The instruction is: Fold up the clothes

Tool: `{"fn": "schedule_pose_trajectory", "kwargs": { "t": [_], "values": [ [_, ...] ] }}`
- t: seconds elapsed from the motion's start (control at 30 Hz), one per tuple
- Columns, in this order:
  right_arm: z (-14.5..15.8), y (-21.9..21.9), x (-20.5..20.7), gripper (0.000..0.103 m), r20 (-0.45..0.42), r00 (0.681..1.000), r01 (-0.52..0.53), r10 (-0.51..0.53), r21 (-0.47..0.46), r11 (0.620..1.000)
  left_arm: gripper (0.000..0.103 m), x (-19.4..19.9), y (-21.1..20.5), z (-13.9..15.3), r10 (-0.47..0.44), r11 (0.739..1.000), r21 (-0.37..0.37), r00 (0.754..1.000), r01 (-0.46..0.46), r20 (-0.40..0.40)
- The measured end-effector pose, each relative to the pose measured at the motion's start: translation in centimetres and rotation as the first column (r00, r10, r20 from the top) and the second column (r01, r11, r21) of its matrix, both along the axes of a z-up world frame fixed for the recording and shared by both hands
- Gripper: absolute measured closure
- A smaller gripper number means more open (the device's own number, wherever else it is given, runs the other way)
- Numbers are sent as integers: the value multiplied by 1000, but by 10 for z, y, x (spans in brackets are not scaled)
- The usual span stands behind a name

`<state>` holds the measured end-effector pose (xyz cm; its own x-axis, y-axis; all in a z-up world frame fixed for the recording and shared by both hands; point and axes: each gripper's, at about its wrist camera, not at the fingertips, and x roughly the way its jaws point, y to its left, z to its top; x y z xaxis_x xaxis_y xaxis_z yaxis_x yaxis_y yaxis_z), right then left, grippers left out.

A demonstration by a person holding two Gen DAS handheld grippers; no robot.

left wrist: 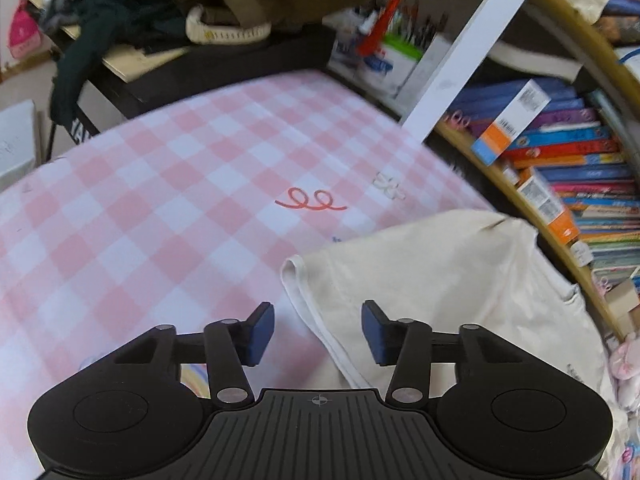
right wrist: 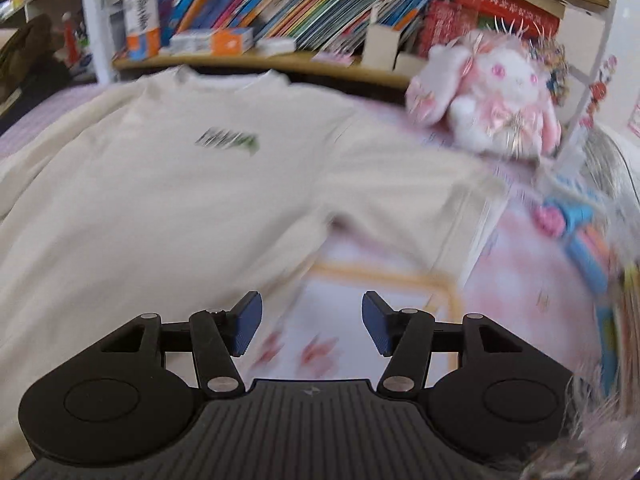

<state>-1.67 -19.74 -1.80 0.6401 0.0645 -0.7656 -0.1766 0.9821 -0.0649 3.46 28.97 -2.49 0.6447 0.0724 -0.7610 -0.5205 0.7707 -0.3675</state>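
Observation:
A cream T-shirt (right wrist: 192,184) with a small dark chest print lies spread flat on the bed, collar toward the bookshelf. In the left wrist view its sleeve (left wrist: 432,280) lies on the pink checked sheet (left wrist: 160,200), the hemmed edge just ahead of the fingers. My left gripper (left wrist: 318,332) is open and empty, hovering over that sleeve edge. My right gripper (right wrist: 312,328) is open and empty, above the bedding just off the shirt's right side below its right sleeve (right wrist: 408,200). The right wrist view is motion-blurred.
A bookshelf (left wrist: 560,168) packed with books runs along the bed's far side. A pink and white plush rabbit (right wrist: 492,92) sits on the bed near the shelf. A dark table (left wrist: 180,76) piled with clothes stands past the bed's end.

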Motion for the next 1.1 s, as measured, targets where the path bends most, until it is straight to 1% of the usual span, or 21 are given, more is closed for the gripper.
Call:
{"fn": "schedule_pose_trajectory", "kwargs": {
  "t": [0.03,0.13,0.17,0.2,0.23,0.27,0.3,0.33,0.37,0.47,0.57,0.67,0.7,0.8,0.83,0.93,1.0,1.1],
  "values": [
    [-1,11,-13,50,-8,1000,13,-13,-7,1000,59,3,6,-4,-3,1000,-16,1000,2,-3],
    [-1,34,-34,49,-32,996,83,-83,-12,997,59,8,21,-10,-16,997,-75,999,19,46],
    [-2,41,-39,49,-39,994,105,-106,-18,994,61,12,24,-12,-30,996,-82,998,35,51],
    [-2,48,-44,49,-46,991,127,-128,-25,992,65,15,27,-13,-45,995,-88,997,50,56],
    [-3,52,-49,49,-51,987,149,-151,-33,988,79,19,28,-14,-58,994,-86,997,62,53],
    [-5,56,-52,49,-61,983,172,-174,-37,984,90,21,31,-16,-63,993,-93,997,67,52],
    [-7,60,-56,49,-71,978,194,-197,-42,980,93,24,34,-17,-67,992,-100,996,72,51],
    [-9,64,-60,49,-80,973,211,-215,-51,976,99,26,37,-19,-72,991,-107,996,77,50],
    [-11,67,-64,49,-88,969,228,-233,-61,972,100,29,42,-18,-78,991,-108,995,84,56],
    [-13,74,-72,49,-96,955,274,-281,-78,959,101,45,69,-1,-83,995,-53,991,89,106],
    [-13,75,-75,49,-103,943,309,-317,-81,947,101,84,93,21,-124,990,77,985,115,119],
    [-12,74,-74,46,-109,933,334,-342,-85,939,103,123,117,44,-166,969,206,978,138,126],
    [-12,73,-73,46,-114,930,341,-350,-89,936,103,134,121,48,-176,961,236,976,143,125],
    [-11,75,-71,46,-125,925,347,-359,-104,932,103,166,126,54,-221,925,334,972,183,80],
    [-10,76,-70,46,-128,924,348,-360,-108,931,103,175,127,53,-225,916,354,972,190,61],
    [-10,76,-69,46,-143,917,360,-372,-100,927,103,195,133,40,-213,901,384,977,203,-19],
    [-9,77,-70,46,-151,914,366,-377,-96,926,103,202,137,26,-194,900,384,978,207,-74],
    [-9,78,-71,46,-160,912,368,-379,-91,925,103,204,140,16,-200,895,390,976,216,-81]
  ]
}}
